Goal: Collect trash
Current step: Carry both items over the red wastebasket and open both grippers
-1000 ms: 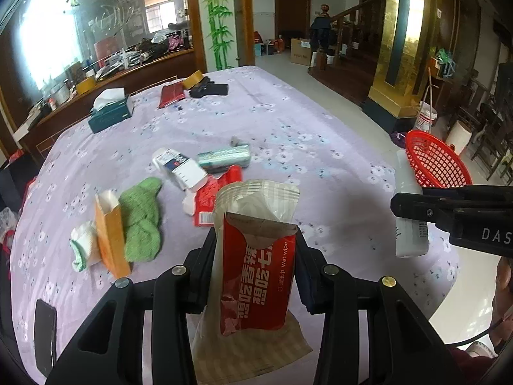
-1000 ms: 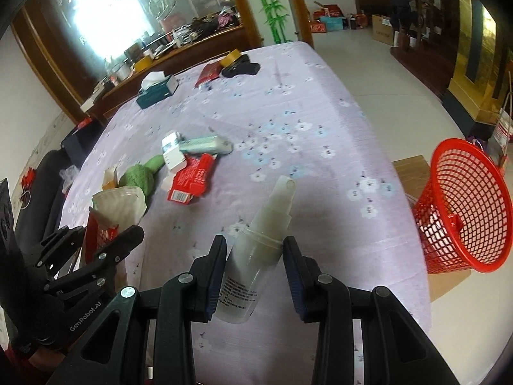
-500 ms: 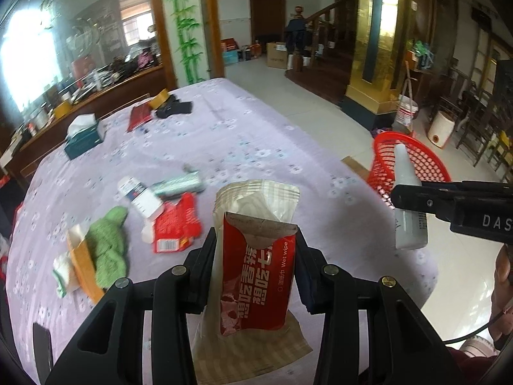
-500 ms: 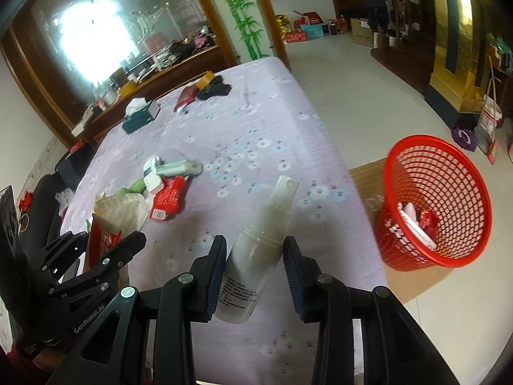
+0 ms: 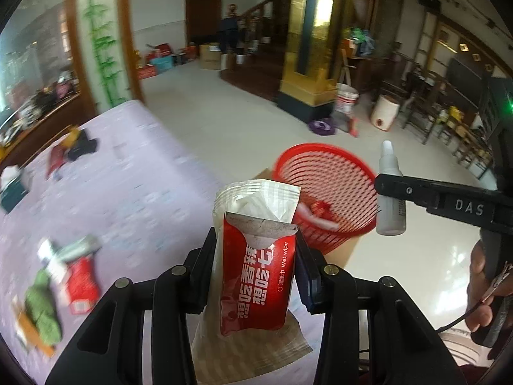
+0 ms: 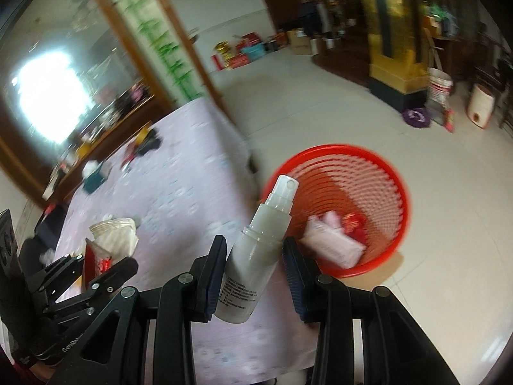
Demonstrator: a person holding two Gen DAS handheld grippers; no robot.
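Note:
My left gripper (image 5: 256,269) is shut on a red and white wet wipe packet (image 5: 256,276), held upright over the table's near right corner. My right gripper (image 6: 253,272) is shut on a white spray bottle (image 6: 256,250), nozzle up; the bottle also shows in the left wrist view (image 5: 389,199). A red mesh basket (image 6: 368,166) stands on the floor just beyond the table edge, ahead of both grippers, with a pink-white pack (image 6: 333,247) and a red wrapper (image 6: 354,221) inside. The basket also shows in the left wrist view (image 5: 323,173). The left gripper and its packet show in the right wrist view (image 6: 105,256).
A table with a lilac floral cloth (image 5: 121,186) carries more litter at left: a red packet (image 5: 80,282), a green cloth (image 5: 41,308), a white box (image 5: 51,256), a teal tissue box (image 5: 12,189). A gold pillar (image 5: 307,48) and buckets (image 5: 346,99) stand beyond the basket.
Both grippers have swung right, away from the table's middle, with their loads. The red basket has come from the right edge toward the centre of both views and looks nearer.

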